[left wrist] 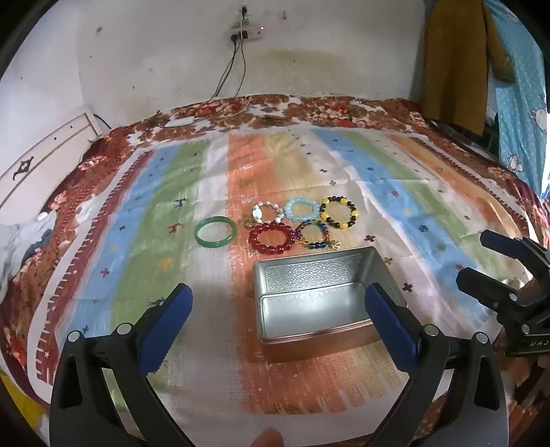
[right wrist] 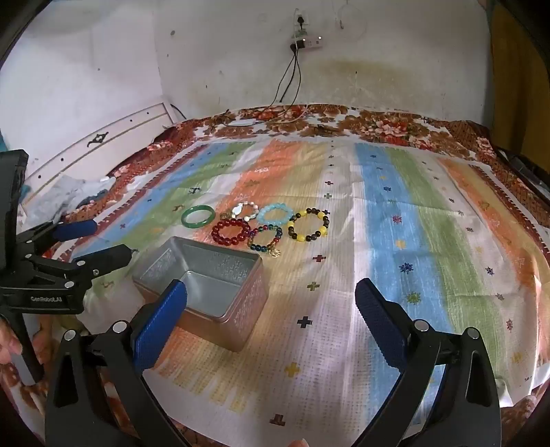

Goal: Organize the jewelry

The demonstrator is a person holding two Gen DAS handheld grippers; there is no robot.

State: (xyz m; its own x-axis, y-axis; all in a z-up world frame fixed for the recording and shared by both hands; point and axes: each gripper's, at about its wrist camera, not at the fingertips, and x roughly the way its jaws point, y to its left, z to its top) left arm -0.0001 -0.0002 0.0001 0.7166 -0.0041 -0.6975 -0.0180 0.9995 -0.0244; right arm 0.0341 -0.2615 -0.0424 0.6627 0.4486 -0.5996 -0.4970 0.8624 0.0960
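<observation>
Bracelets point(left wrist: 288, 223) laid on the bed, just behind the open tin box point(left wrist: 326, 295) | left hand-held gripper point(left wrist: 278, 309) held wide, nothing in it, bracelets straight ahead | right hand-held gripper point(right wrist: 271, 309) held wide, nothing in it, bracelets ahead-left | green bangle point(left wrist: 215, 231) judged nearer the left.

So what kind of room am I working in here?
Likely a bedroom: the bracelets and tin box sit on a bed with a floral bedspread, a white headboard at its side and a wall power strip.
</observation>
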